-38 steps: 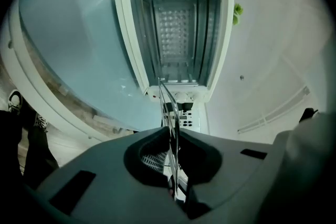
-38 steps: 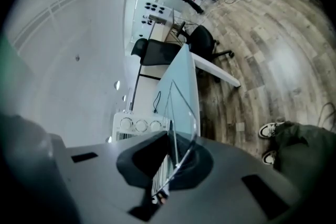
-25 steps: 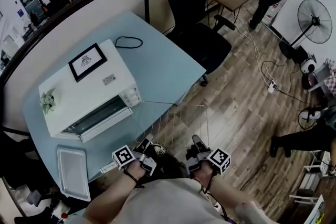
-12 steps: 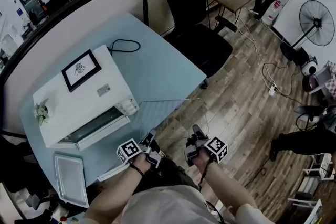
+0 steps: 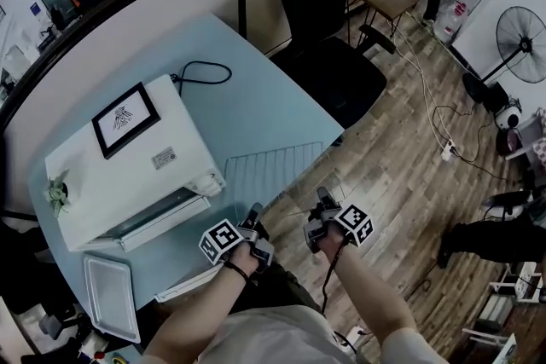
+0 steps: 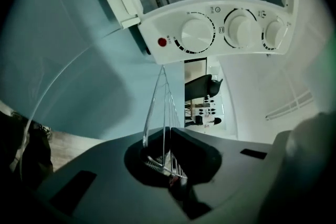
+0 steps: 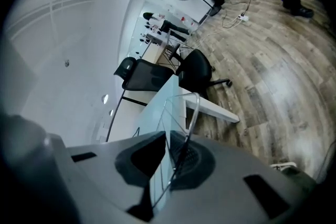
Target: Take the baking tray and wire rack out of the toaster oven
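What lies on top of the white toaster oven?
On the toaster oven lie a black picture frame, a small green plant near one corner, and a label sticker. Whatever the frame covers cannot be seen.

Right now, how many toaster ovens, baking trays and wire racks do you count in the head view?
White box-shaped toaster oven: 1
Pale flat metal baking tray: 1
Silver wire rack: 1
Total: 3
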`<action>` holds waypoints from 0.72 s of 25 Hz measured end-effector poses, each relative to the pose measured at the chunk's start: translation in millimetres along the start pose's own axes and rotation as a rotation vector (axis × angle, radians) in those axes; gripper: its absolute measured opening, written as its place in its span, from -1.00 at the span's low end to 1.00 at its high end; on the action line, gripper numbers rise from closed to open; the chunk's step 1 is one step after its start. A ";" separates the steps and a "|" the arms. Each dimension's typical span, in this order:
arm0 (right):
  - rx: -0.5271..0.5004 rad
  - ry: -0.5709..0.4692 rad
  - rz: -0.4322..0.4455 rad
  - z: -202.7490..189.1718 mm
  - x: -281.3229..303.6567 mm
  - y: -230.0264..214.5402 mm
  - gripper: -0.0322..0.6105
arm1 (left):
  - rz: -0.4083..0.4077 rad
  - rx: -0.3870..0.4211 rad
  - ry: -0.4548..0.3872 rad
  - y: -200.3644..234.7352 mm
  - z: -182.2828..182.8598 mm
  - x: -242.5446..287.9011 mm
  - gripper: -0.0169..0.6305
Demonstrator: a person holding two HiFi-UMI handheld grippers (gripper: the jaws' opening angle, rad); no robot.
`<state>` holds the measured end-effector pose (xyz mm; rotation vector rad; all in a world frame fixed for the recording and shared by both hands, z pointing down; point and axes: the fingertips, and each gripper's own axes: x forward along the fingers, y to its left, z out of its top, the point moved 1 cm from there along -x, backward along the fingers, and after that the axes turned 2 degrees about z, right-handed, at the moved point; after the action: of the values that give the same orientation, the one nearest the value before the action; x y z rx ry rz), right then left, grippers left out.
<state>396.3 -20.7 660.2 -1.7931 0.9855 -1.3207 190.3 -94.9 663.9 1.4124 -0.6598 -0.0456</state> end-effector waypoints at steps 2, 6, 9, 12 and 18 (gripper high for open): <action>-0.027 0.016 -0.001 5.5 16.5 -0.7 -0.77 | 0.017 -0.010 -0.018 2.2 3.3 10.1 -0.92; -0.094 0.022 -0.043 17.7 44.8 -8.2 -0.62 | 0.032 -0.057 -0.002 6.6 4.5 29.6 -0.89; -0.126 0.035 -0.058 23.4 65.3 -10.6 -0.52 | 0.075 -0.068 0.031 13.5 1.7 38.6 -0.83; -0.133 0.047 -0.062 27.2 85.4 -12.4 -0.43 | 0.127 -0.092 0.062 19.1 -6.3 43.3 -0.73; -0.136 0.040 -0.101 33.2 114.8 -16.5 -0.14 | 0.138 -0.126 0.142 13.9 -32.3 51.2 -0.52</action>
<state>453.4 -110.6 717.0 -1.9484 1.0403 -1.3846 242.1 -84.3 696.6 1.2342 -0.6247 0.1194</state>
